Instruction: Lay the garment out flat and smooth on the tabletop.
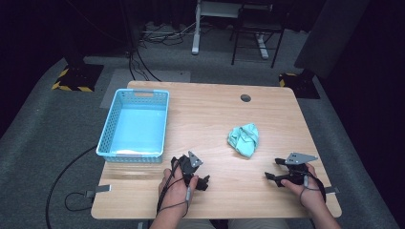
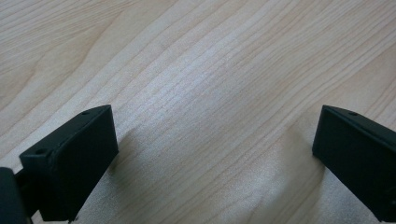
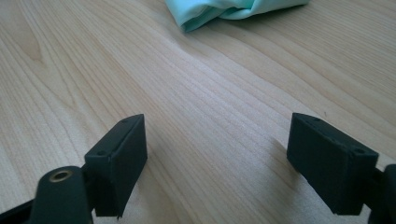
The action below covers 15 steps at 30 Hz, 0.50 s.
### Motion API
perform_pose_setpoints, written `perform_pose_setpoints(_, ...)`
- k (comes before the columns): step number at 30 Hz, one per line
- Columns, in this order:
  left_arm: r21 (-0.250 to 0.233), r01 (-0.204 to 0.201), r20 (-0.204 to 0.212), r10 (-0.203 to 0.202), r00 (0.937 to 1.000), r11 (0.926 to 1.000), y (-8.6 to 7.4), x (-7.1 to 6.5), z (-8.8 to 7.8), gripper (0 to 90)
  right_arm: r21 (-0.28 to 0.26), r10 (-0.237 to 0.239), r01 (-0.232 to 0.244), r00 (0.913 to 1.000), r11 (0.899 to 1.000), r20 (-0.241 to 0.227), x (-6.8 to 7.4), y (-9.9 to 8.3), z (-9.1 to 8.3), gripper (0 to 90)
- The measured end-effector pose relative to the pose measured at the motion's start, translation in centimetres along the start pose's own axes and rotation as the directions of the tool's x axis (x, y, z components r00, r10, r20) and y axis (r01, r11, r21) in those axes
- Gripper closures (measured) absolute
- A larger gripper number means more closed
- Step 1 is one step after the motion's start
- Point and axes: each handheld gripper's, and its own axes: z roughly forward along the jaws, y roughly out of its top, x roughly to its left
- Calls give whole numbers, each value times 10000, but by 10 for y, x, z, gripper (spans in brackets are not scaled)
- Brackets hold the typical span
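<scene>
Hands rest at the near edge of the light wooden rectangular table (image 1: 215,114), each holding a black two-jaw gripper. The left gripper (image 1: 204,182) lies low over the wood near the front edge, just in front of the basket's near wall, and its own view shows its jaws spread wide with bare table grain between them (image 2: 215,154). The right gripper (image 1: 270,176) sits towards the right front corner, its jaws pointing leftwards across the table; they too stand wide apart with nothing between them (image 3: 217,158). A thin black cable (image 1: 169,202) loops from the left gripper around the person's wrist. Farther in, a crumpled mint-green cloth (image 1: 243,139) lies bunched on the wood between the two grippers and beyond them, nearer the right one but apart from it; its near fold shows at the top of the right gripper view (image 3: 224,11). On the left half stands a light blue perforated plastic basket (image 1: 107,138). Beyond it, a small round grommet hole (image 1: 245,98) marks the table's far edge.
</scene>
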Motion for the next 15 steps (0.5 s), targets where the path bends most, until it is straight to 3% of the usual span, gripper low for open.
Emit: perform_pose_setpoints(15,11,-35,10,35,10000,10000,0,0,0,2,-8,4,-4,10000,10000,10,0,0,0,204)
